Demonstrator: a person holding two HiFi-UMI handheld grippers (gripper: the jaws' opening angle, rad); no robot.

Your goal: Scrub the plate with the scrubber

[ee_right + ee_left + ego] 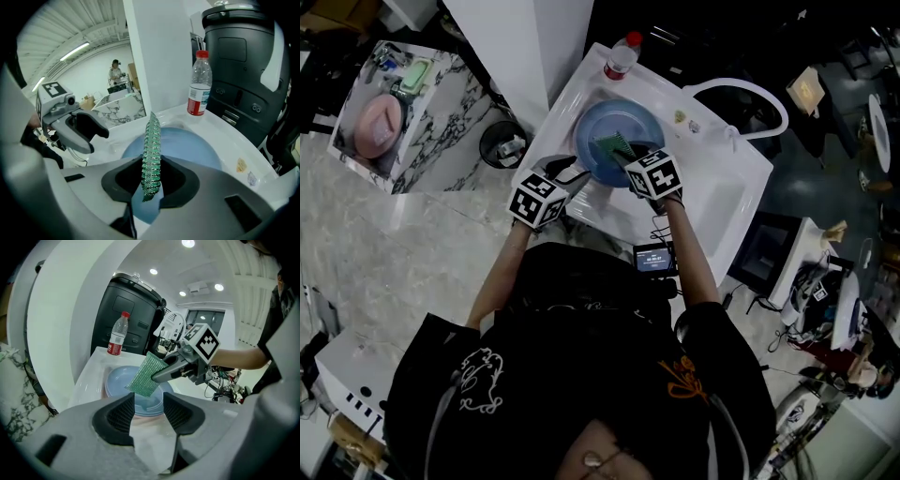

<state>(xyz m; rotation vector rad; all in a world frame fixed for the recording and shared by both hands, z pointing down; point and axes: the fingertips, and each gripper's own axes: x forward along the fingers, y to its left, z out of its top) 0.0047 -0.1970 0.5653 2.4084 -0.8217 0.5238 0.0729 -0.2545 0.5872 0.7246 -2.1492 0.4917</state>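
Observation:
A light-blue plate (623, 127) lies in the white sink (727, 202). My right gripper (630, 156) is shut on a green mesh scrubber (612, 147), held over the plate's near part. In the right gripper view the scrubber (152, 150) stands edge-on between the jaws of my right gripper (151, 180), above the plate (192, 147). My left gripper (570, 172) hangs at the plate's near-left rim, jaws apart. In the left gripper view my left gripper (149, 409) is open, with the plate (117, 380), the scrubber (146, 375) and the right gripper (161, 375) just beyond it.
A clear water bottle with a red label (622, 55) stands on the sink's far rim. A curved white faucet (750, 94) arches at the right. A black bin (502, 142) and a marble-topped counter (431, 131) stand to the left. A device with a lit screen (654, 258) hangs at the sink's front.

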